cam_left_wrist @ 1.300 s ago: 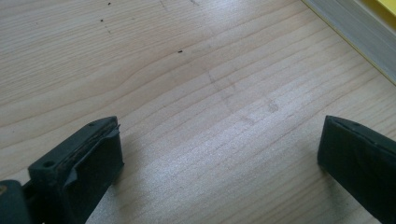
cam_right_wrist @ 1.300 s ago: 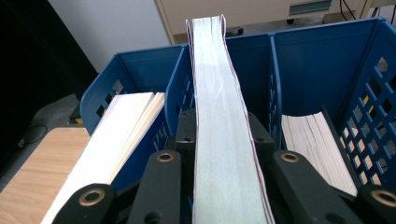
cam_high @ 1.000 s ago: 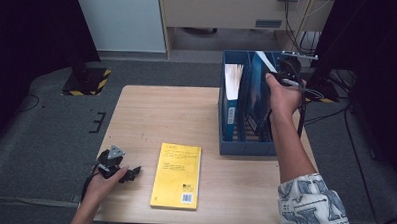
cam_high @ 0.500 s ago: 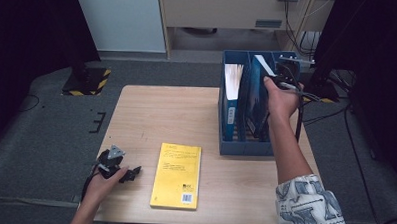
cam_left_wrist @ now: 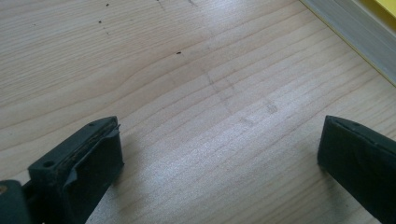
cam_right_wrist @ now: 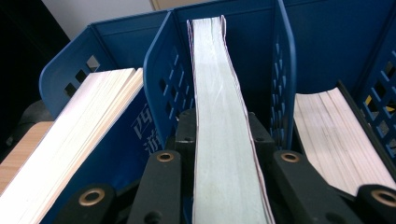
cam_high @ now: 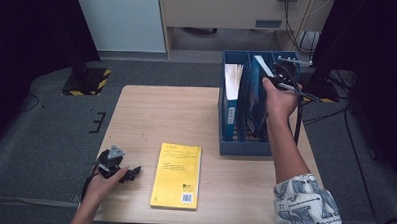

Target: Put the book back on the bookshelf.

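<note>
A blue file rack (cam_high: pixel 245 146) with three slots stands at the right of the wooden table (cam_high: pixel 176 116). My right gripper (cam_high: pixel 280 77) is over its far end, shut on a dark-covered book (cam_high: pixel 257 94) that stands upright in the middle slot. In the right gripper view the jaws (cam_right_wrist: pixel 223 126) clamp both sides of this book's pale page edge (cam_right_wrist: pixel 212 70). A yellow book (cam_high: pixel 178 174) lies flat near the table's front edge. Left of it my left gripper (cam_high: pixel 129 173) rests low over the table, open, with bare wood between its jaws (cam_left_wrist: pixel 219 144).
Another book (cam_right_wrist: pixel 79 130) fills the rack's left slot and a third (cam_right_wrist: pixel 336 135) leans in the right one. Cables (cam_high: pixel 307 96) trail behind the rack. A yellow-black striped block (cam_high: pixel 87 83) lies on the floor at the far left.
My right hand, with the book in its grip, has shifted slightly left at the rack. The left gripper and the yellow book have not moved.
</note>
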